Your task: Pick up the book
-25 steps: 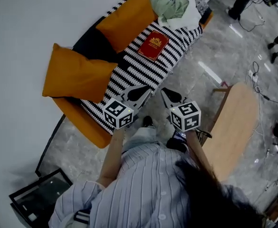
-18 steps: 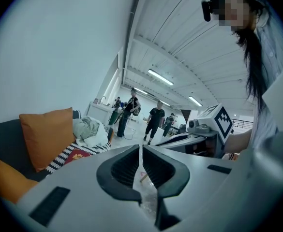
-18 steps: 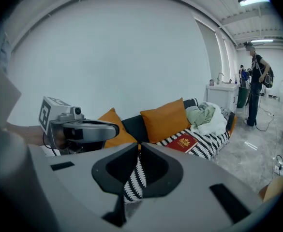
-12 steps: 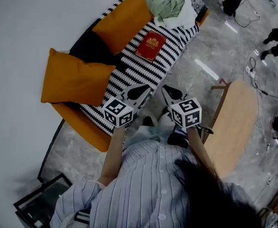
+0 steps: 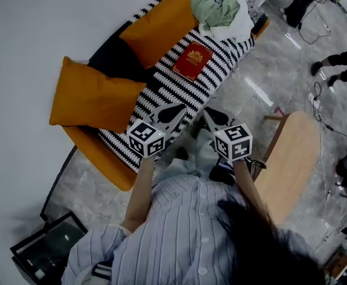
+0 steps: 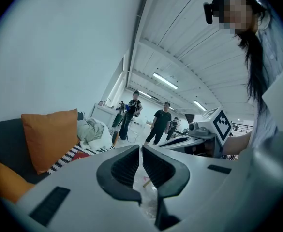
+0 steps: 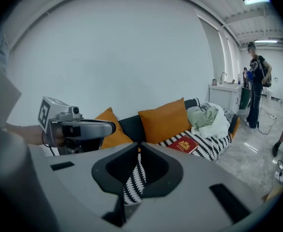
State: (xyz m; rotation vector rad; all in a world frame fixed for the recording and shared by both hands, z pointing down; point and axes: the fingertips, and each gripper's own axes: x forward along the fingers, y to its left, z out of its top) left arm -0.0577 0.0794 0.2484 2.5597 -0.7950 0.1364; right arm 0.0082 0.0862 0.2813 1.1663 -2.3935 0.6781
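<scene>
A person stands at the near end of a sofa (image 5: pixel 102 159), with the left gripper (image 5: pixel 176 111) and right gripper (image 5: pixel 209 116) held out side by side just over its edge. The jaws of both are pressed together with nothing between them, as each gripper view shows plainly. The red book (image 5: pixel 192 60) lies flat and untouched on the striped cover (image 5: pixel 173 91) towards the far end of the seat. It sits just short of a heap of clothes (image 5: pixel 220 8) and beside an orange cushion (image 5: pixel 158 25), well apart from both grippers. From the right gripper view the book (image 7: pixel 184 144) lies ahead and to the right of the closed jaws.

The task appears to be in its approach, with the pickup itself not yet begun. The next move calls for carrying a gripper along the sofa to the book and spreading its jaws. Because the book lies flat on soft cloth, a jaw will likely have to work under one edge before closing.

Compared with a second ago, both grippers have edged slightly forward over the sofa, jaws as tightly closed as before. The book has not shifted on the cover, and people (image 5: pixel 345 58) on the floor to the right have moved on.
</scene>
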